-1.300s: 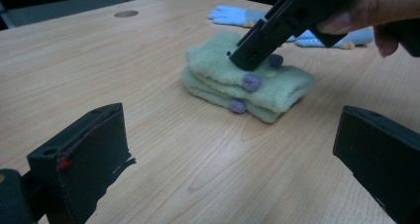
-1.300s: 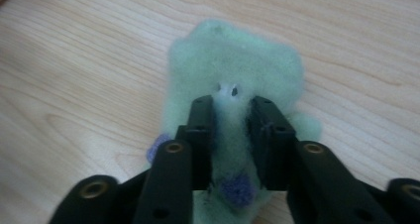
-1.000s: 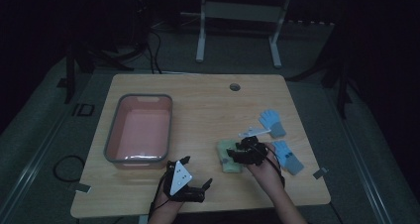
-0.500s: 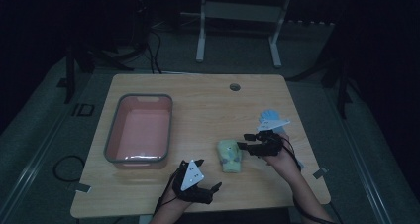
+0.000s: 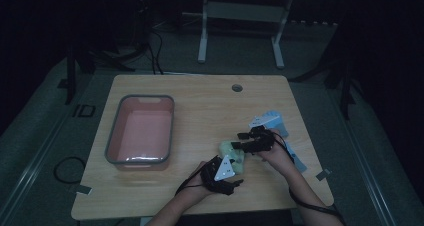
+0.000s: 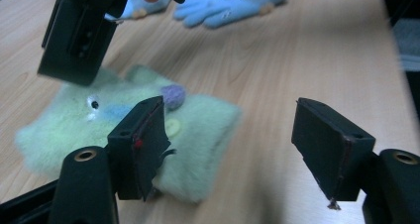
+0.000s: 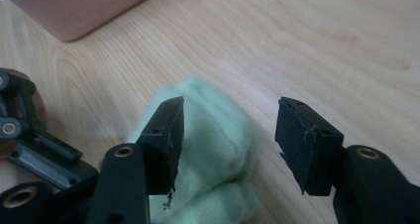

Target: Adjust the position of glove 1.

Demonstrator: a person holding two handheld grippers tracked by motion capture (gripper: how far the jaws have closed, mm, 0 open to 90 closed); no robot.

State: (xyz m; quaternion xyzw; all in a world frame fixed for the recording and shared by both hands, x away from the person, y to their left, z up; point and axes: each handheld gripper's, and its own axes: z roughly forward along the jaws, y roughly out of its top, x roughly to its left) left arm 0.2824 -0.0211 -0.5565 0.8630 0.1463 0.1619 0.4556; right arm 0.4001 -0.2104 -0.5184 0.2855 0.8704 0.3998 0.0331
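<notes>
We're hovering L gripper (image 6: 233, 149) & R gripper (image 7: 228, 144), both jaws wide, holding nothing, over green plush (image 6: 198, 135); pink bin (image 5: 141, 131) sitting empty, nothing sorted yet.

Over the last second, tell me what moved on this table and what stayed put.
The left hand-held gripper moved from the table's near edge forward and right, up to the green plush toy. The right hand-held gripper swung out toward the blue gloves, then came back to the toy's far side. Both are open, neither gripping. The toy, gloves and pink bin stayed where they were.
</notes>
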